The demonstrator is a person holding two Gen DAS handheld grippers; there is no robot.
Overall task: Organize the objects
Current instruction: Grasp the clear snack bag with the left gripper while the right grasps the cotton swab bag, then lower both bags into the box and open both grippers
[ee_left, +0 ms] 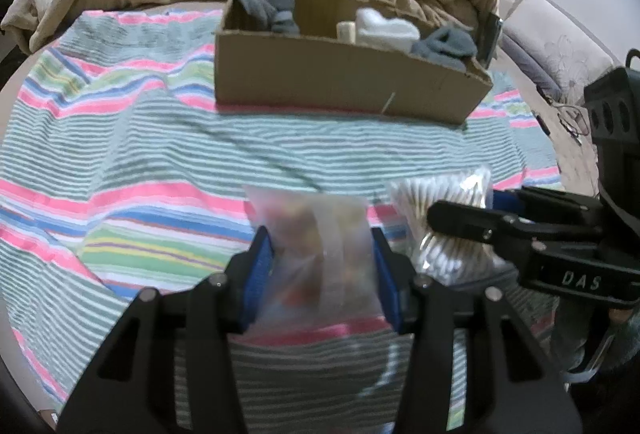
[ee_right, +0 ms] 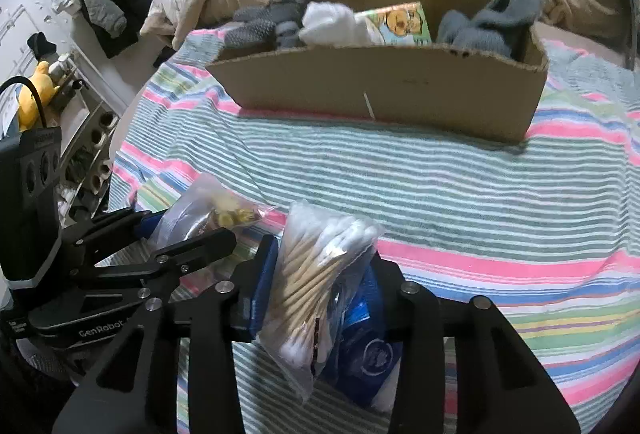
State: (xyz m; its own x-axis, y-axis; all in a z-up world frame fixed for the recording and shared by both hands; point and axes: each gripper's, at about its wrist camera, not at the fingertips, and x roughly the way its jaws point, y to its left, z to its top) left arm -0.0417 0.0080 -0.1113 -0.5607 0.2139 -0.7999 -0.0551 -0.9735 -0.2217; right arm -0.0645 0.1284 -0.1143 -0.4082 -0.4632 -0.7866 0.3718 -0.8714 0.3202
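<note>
Left claw (ee_left: 322,262) pinches clear plastic pouch of small trinkets (ee_left: 316,254) | right claw (ee_right: 320,282) pinches clear bag of wooden cotton swabs (ee_right: 316,274) | carry both level over brown cardboard box (ee_right: 400,90), release low among socks.

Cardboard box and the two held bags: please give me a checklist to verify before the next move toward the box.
1. Left gripper shut on the clear bag of small items: ok.
2. Right gripper shut on the cotton swab bag: ok.
3. Blue packet also secure in the right jaws: cannot tell.
4. Striped towel free of obstacles up to the cardboard box: ok.
5. Room in the box among the socks: cannot tell.
</note>
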